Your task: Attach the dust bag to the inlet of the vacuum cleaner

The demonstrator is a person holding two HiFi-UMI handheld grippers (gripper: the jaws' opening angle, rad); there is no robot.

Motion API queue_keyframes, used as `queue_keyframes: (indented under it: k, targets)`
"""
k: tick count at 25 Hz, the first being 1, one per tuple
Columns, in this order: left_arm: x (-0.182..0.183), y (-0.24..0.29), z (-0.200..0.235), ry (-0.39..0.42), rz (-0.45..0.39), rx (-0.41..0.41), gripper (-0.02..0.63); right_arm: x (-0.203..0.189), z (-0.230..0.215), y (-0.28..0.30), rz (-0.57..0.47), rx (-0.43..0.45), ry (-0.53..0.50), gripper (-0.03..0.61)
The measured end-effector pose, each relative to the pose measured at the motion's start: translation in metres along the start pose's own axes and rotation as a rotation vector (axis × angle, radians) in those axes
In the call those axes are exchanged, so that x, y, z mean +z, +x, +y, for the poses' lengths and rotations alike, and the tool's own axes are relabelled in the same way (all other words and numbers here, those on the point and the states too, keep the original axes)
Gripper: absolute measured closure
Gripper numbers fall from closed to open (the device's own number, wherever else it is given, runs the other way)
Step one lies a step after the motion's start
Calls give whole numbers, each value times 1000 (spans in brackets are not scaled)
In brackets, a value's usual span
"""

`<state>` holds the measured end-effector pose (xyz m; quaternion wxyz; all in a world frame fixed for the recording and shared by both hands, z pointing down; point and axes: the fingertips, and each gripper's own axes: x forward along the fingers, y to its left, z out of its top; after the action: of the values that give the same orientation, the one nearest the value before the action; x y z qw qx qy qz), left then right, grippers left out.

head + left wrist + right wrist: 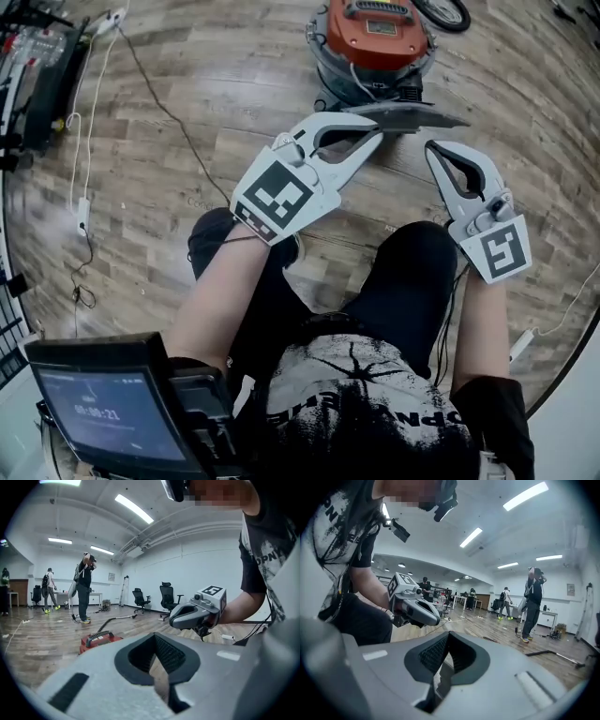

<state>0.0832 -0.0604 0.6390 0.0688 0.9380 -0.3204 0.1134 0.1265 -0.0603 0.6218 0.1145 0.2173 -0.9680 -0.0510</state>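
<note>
Both grippers were shut and empty. The left gripper (373, 141) and the right gripper (434, 150) had their jaws pressed together with nothing between them. The person held them side by side, a little apart, out in front of dark-clad legs (403, 281), tips turned toward the vacuum cleaner (370, 42). The machine, grey-bodied with a red-orange top, stood on the wood floor (216, 84) just beyond the gripper tips, touched by neither. Seen from the left gripper view, its red top and black handle showed low past the closed jaws, with the right gripper raised to one side. A black cable (164, 108) and a white one (89, 122) trailed across the boards. A lit screen (108, 412) sat by the person's left side. Behind, a standing figure (85, 590) and office chairs (167, 598) filled the far end of the room.
</note>
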Motion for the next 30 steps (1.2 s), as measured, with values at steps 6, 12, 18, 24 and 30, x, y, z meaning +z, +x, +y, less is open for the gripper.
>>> queue_keyframes:
  k: [6, 12, 18, 24, 30]
  targets:
    - [94, -62, -24, -24, 15, -24, 609, 101, 3, -46, 38, 22, 133, 572]
    - [225, -103, -50, 10, -25, -4, 609, 219, -2, -107, 32, 22, 169, 572]
    - [359, -123, -86, -65, -177, 52, 609, 326, -14, -155, -27, 10, 160, 572]
    - [423, -131, -94, -41, -230, -29, 609, 399, -22, -162, -71, -43, 127, 572]
    - [461, -149, -76, 34, -256, -153, 609, 440, -23, -143, -97, -159, 91, 572]
